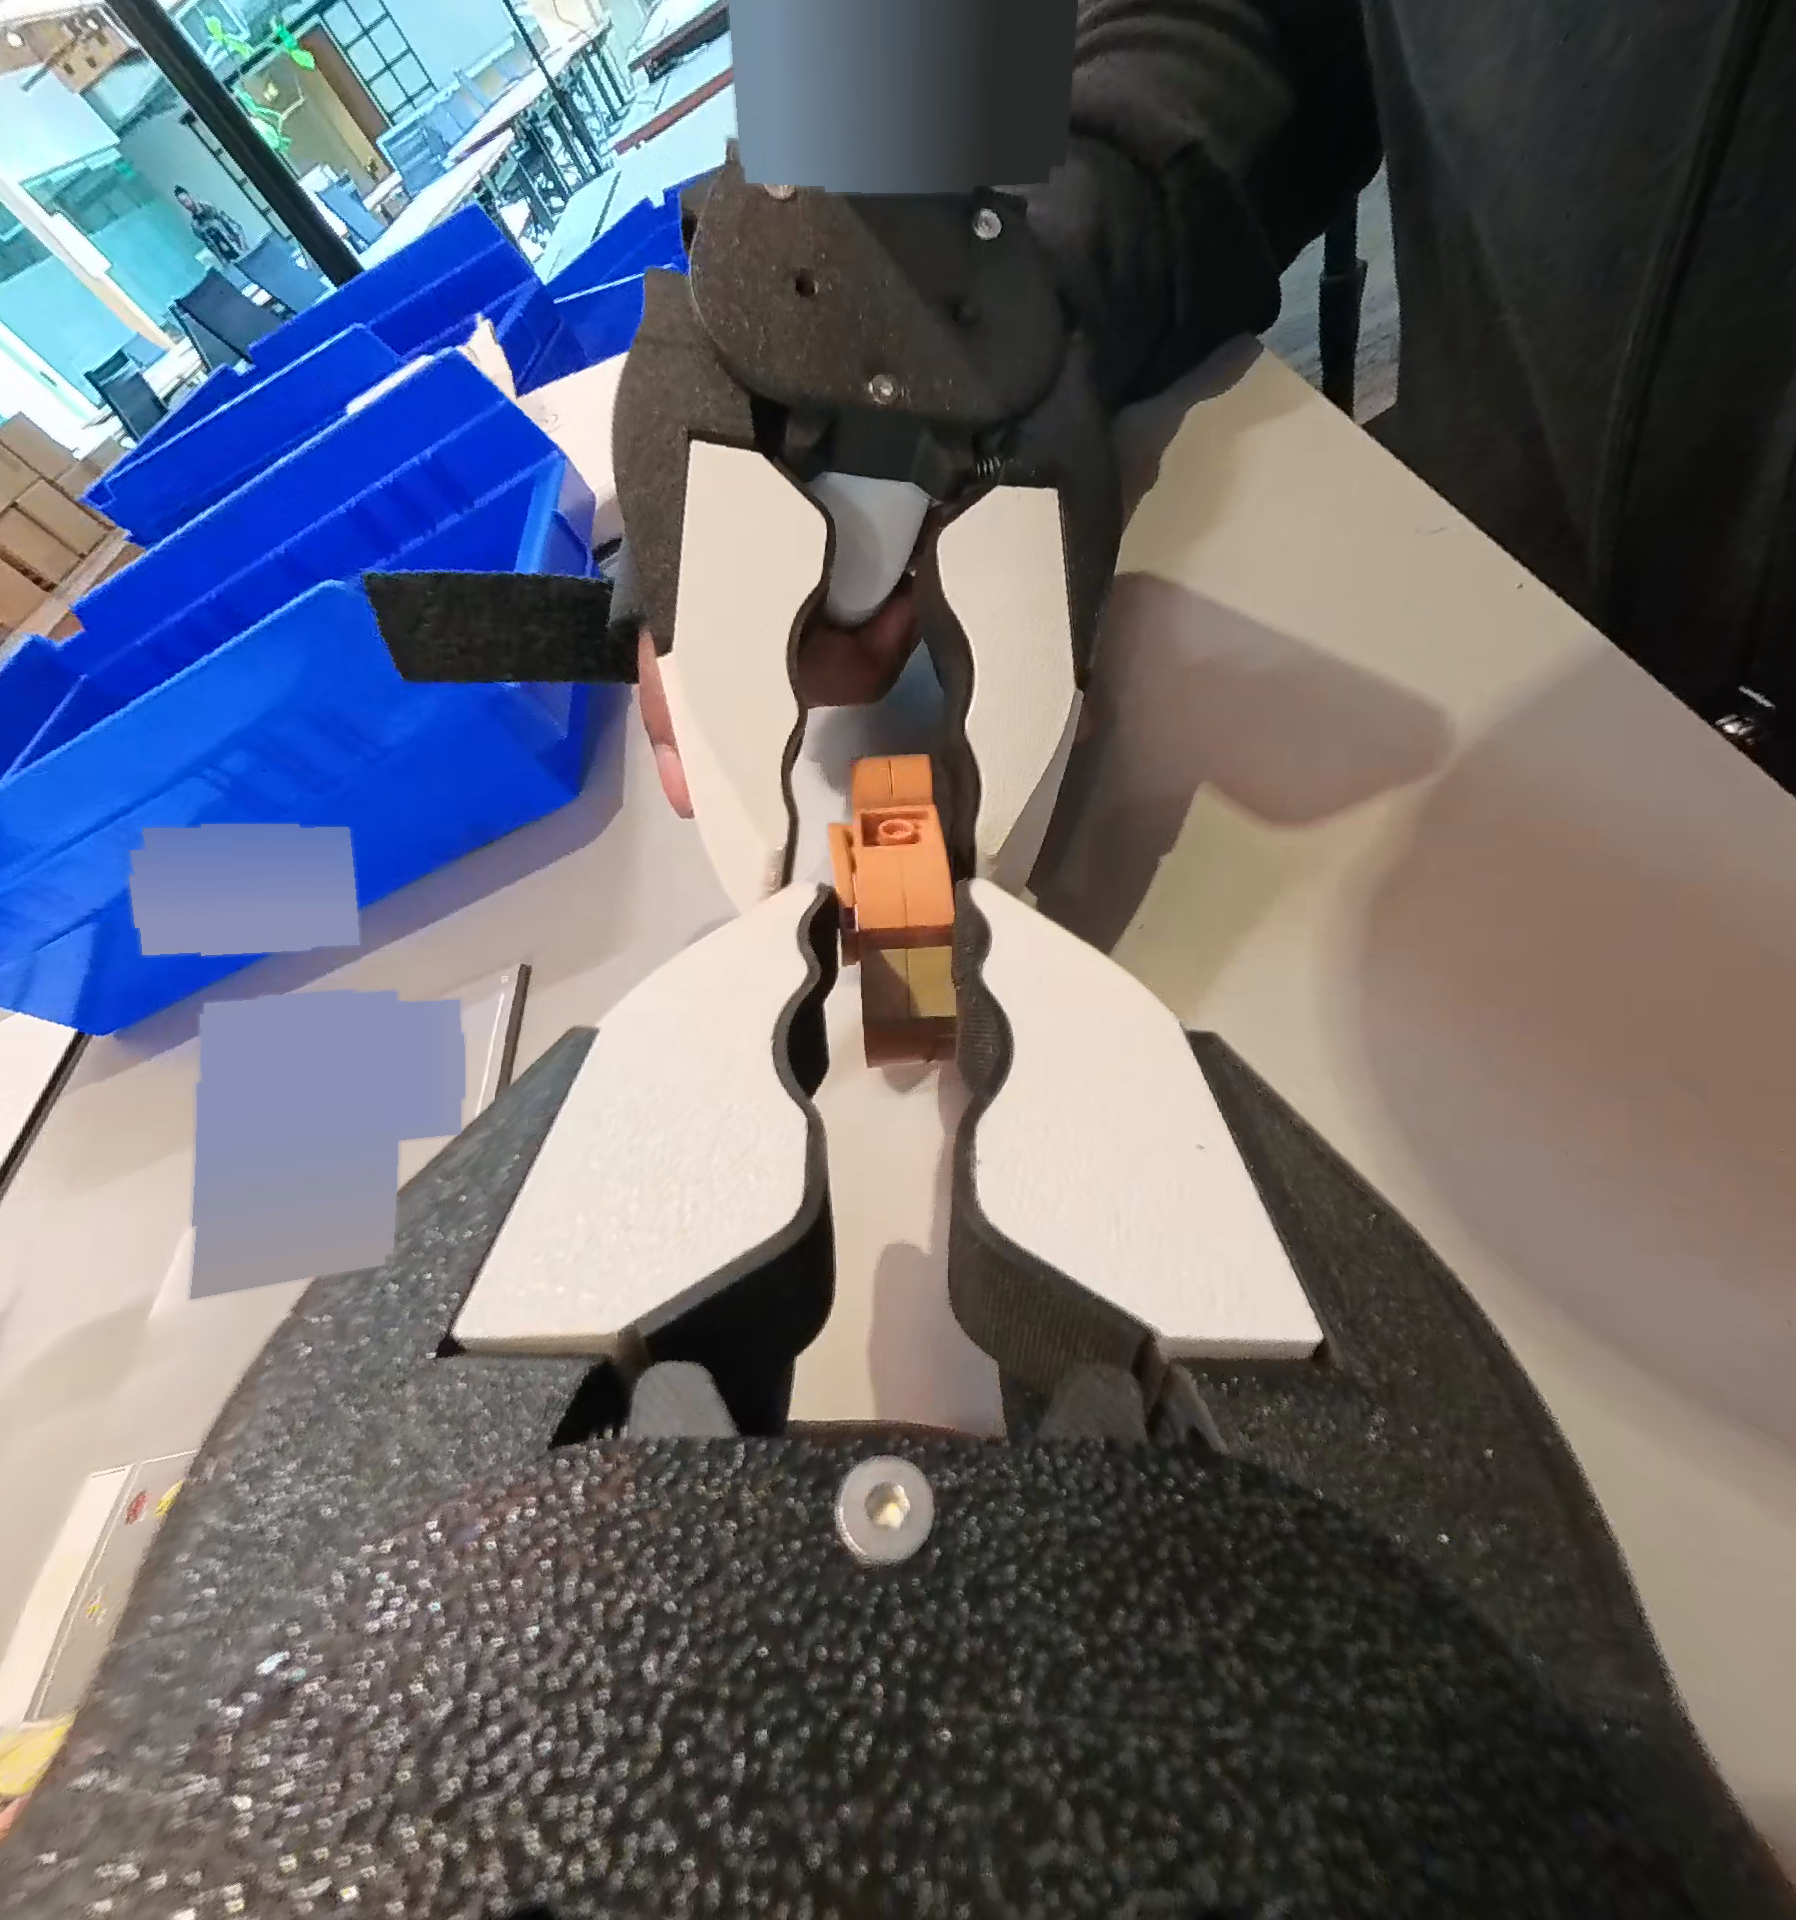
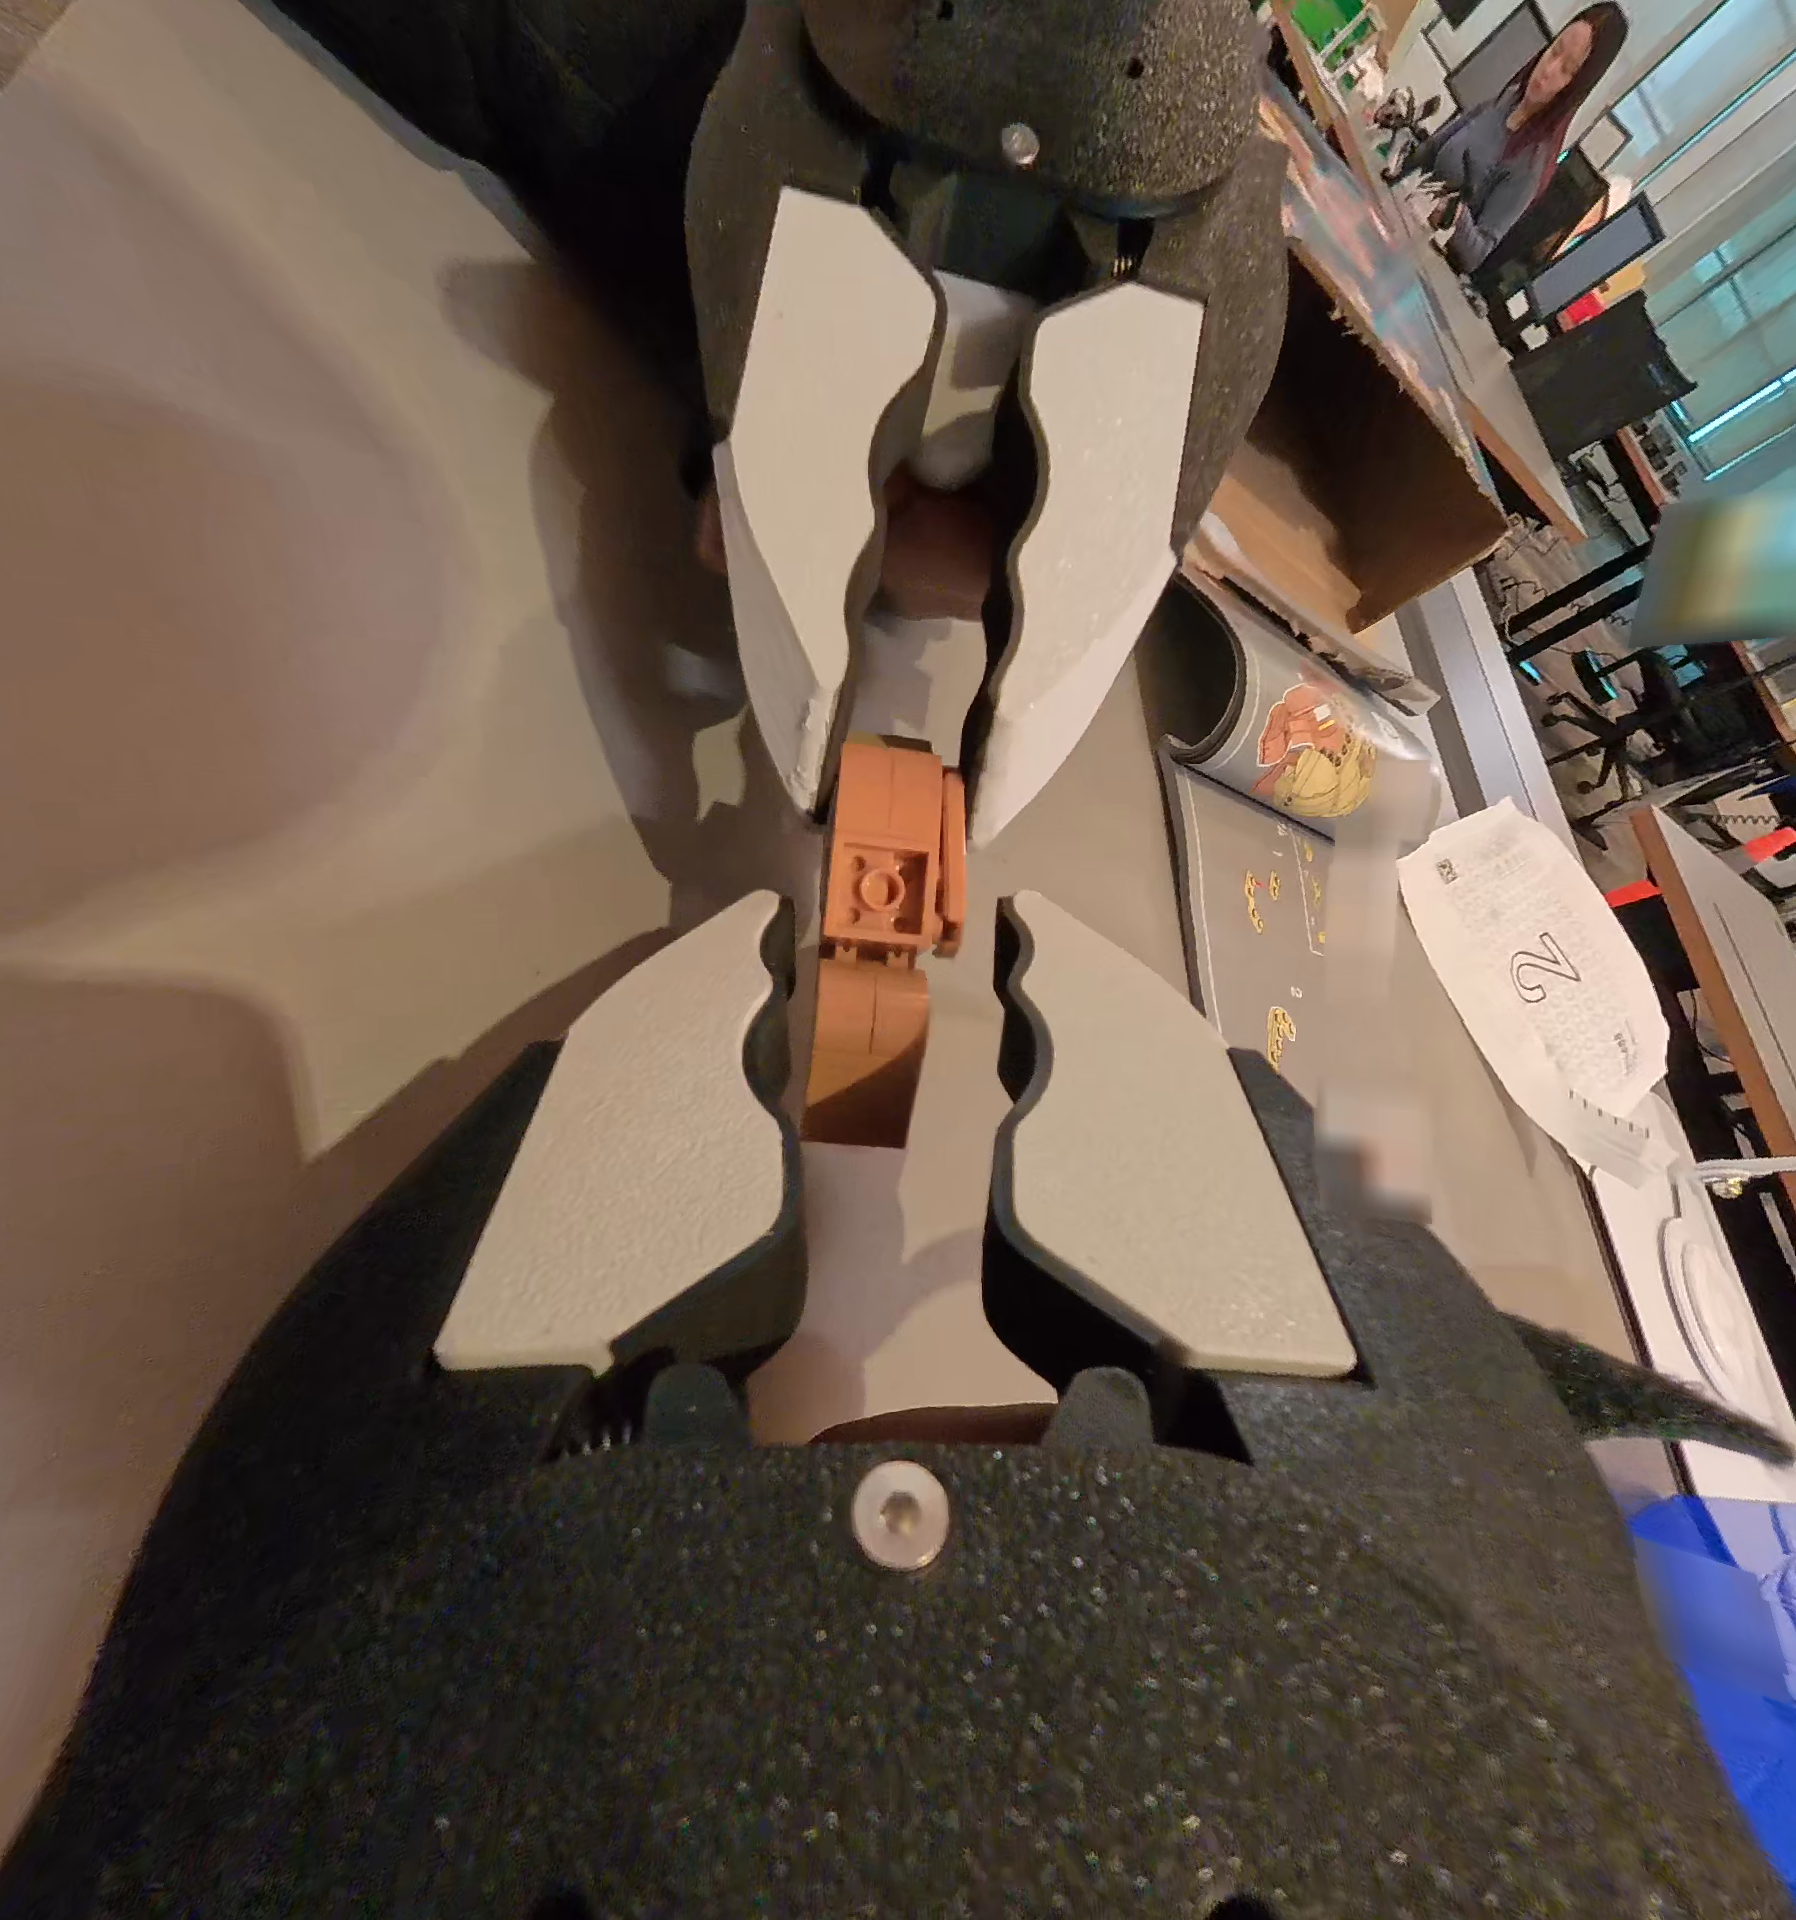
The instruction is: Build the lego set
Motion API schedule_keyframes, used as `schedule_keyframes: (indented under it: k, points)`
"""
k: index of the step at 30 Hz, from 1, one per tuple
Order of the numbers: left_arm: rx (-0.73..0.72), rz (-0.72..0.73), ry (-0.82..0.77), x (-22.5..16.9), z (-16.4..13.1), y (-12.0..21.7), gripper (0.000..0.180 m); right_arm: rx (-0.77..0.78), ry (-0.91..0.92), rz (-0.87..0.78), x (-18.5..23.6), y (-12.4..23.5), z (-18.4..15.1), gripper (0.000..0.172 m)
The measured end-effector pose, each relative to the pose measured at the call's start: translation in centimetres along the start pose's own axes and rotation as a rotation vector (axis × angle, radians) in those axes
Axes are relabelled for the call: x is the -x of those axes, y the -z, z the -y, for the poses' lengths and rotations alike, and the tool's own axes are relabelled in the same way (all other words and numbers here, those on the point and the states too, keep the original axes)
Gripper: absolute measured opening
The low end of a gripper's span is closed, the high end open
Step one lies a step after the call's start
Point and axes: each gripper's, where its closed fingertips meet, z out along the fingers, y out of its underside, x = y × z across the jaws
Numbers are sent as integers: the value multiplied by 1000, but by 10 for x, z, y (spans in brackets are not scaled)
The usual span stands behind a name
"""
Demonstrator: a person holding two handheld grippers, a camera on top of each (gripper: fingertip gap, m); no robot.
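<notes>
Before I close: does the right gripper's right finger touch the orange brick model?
Apart. Right wrist view shows bare table between that finger and the orange brick model.

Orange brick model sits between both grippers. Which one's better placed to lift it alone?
Left, probably. The left gripper has its tips against both sides of the orange brick model; the right gripper touches one side only, with a gap at its other pad.

Pale table (image 1: 1393,935) – blue bins (image 1: 281,727), curled instruction sheet (image 2: 1289,883), printed paper (image 2: 1538,966)

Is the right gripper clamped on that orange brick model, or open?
Open: right gripper touches the orange brick model on one side; gap beside the other.
</notes>
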Motion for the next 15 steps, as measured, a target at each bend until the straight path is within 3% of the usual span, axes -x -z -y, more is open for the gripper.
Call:
schedule_keyframes:
  k: [4, 7, 15]
  points:
    - [-22, -3, -7, -2, 3, 1, 21, -13, -15, -2, -2, 1, 1, 35]
    - [-31, 6, -16, -1, 4, 2, 21, -34, -10, 19, 2, 3, 3, 25]
    - [-44, -4, -74, -8, 7, 0, 22, -18, 24, 28, 6, 2, 0, 23]
